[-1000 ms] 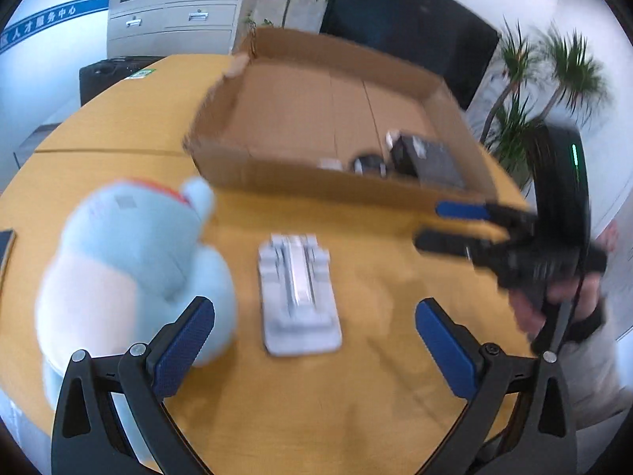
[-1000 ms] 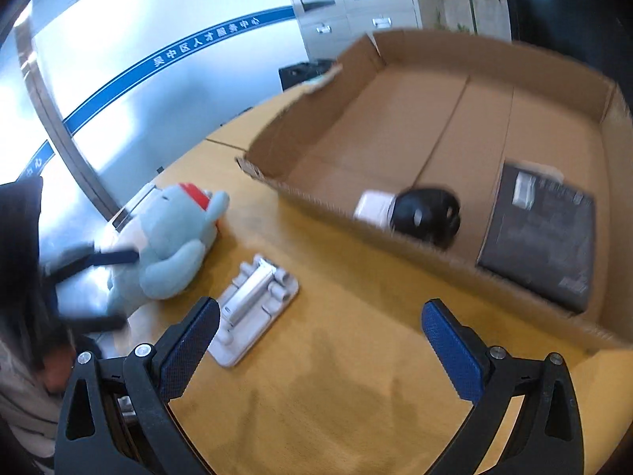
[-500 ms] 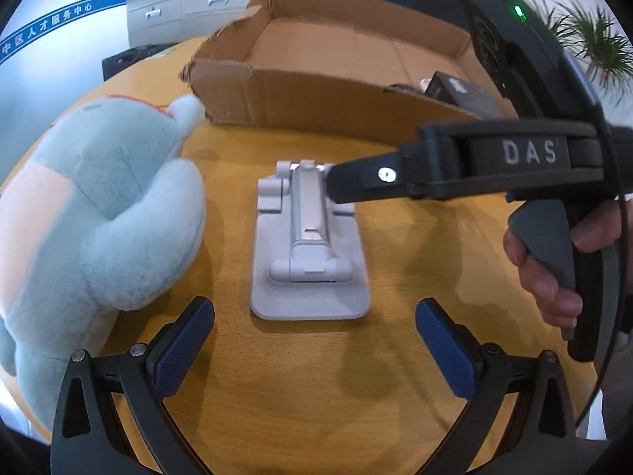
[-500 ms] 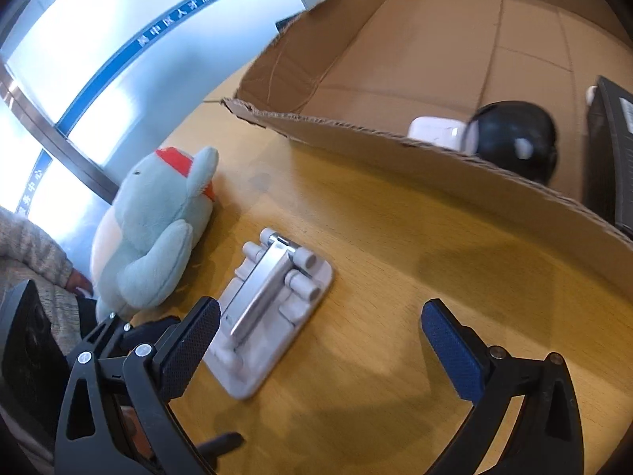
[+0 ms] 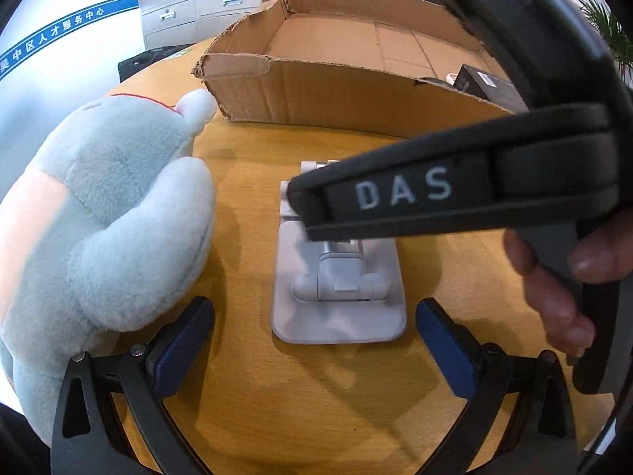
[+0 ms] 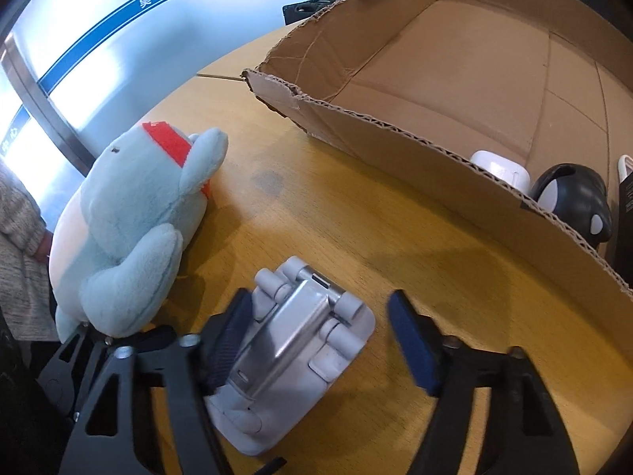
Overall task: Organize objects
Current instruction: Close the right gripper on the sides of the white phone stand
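Right wrist view: the right gripper [image 6: 322, 340] is closing around the grey phone stand [image 6: 300, 356] on the counter [image 6: 356, 229], not yet pinching; next, lift it into the cardboard box [image 6: 455, 79]. The left gripper [image 5: 312, 350] hangs open, empty.

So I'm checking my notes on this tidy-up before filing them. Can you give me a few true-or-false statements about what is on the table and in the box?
1. The phone stand lies flat on the table, outside the cardboard box. True.
2. The plush toy is inside the box. False: it sits on the table beside the stand.
3. The right hand-held gripper is closing with the stand between its fingers. True.
4. The box is empty. False: a black-and-white toy and a small white case lie inside.
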A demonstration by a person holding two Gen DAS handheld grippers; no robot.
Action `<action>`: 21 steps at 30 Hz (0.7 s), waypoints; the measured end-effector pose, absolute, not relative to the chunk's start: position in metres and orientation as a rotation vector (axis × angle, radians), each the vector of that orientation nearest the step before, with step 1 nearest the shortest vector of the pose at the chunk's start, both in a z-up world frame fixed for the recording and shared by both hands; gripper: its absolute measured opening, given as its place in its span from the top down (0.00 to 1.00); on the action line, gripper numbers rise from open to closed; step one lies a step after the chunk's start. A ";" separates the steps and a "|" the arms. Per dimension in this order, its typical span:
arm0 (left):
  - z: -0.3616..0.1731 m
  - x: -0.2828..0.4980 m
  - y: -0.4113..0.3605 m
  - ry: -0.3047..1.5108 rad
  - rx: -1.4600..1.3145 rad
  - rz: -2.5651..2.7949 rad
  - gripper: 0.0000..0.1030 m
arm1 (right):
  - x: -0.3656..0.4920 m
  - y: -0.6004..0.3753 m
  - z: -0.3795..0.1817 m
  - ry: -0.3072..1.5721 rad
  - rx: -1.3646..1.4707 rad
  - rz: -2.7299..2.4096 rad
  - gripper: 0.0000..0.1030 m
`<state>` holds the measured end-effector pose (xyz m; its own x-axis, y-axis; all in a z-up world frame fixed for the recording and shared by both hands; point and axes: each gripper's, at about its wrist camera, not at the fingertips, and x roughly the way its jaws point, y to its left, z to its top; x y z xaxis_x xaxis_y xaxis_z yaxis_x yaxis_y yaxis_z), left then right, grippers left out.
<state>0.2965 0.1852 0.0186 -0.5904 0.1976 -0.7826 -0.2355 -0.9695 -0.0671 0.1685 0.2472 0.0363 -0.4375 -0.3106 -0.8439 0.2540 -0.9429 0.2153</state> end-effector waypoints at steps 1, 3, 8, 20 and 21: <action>0.018 0.296 0.185 0.065 -1.273 2.603 0.01 | 0.169 0.249 0.036 -0.093 1.434 -2.407 0.46; 0.018 0.296 0.185 0.076 -1.276 2.603 0.01 | 0.169 0.249 0.037 -0.095 1.426 -2.403 0.46; 0.017 0.298 0.189 0.107 -1.270 2.575 0.01 | 0.176 0.257 0.036 -0.142 1.430 -2.418 0.48; 0.022 0.320 0.209 0.234 -1.165 2.463 0.35 | 0.201 0.271 0.035 -0.207 1.451 -2.416 0.48; 0.022 0.322 0.209 0.254 -1.155 2.469 0.35 | 0.202 0.271 0.035 -0.196 1.446 -2.412 0.48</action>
<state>0.3220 0.2094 0.0216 -0.5776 0.2793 -0.7670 -0.4297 -0.9030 -0.0053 0.2022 0.2714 0.0351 -0.4357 -0.3403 -0.8333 0.2014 -0.9392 0.2782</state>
